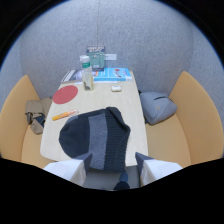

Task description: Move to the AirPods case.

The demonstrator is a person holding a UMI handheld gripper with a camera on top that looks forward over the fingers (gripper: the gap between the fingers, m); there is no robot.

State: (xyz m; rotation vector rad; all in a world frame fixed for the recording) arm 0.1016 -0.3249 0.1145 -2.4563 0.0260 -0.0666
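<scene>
Your tool (113,167) sits at the near end of the bench (131,112) with its two white fingers (67,170) spread apart and nothing clasped between them. Just ahead of the fingers, and partly over the gap between them, lies a dark knitted beanie (95,137) with a grey band. The AirPods case (116,88) is a small white thing well beyond the beanie, toward the far end of the bench and far from the tool. Near it stands a clear bottle (87,74) with a green-and-white label, and behind that a blue book (113,74) lies flat. A red disc (65,94) and an orange pen (64,115) lie on the other side of the bench. A grey cushion (156,106) rests on the seat beside the bench.
</scene>
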